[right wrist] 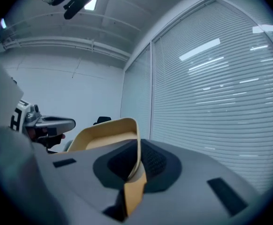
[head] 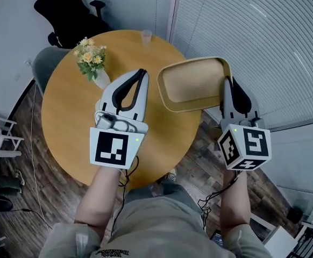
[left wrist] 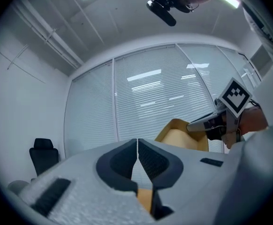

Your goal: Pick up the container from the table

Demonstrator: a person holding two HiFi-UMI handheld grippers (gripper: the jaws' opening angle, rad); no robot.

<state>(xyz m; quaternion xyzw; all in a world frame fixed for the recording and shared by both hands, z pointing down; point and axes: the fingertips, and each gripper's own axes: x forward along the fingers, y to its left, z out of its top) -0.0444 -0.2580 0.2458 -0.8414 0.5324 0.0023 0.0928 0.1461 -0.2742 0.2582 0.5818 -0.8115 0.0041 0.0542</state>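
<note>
Round table [head: 65, 117] below; right gripper [head: 227, 80] clamps container [head: 191, 84].

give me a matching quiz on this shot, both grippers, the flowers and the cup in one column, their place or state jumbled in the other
Column one:
1 left gripper
2 right gripper
3 flower vase
4 clear cup

Column two:
a at the far edge of the table
b shut on the rim of the container
c shut, nothing held
d on the table, left of the left gripper

Pairs: 1-c, 2-b, 3-d, 4-a
</note>
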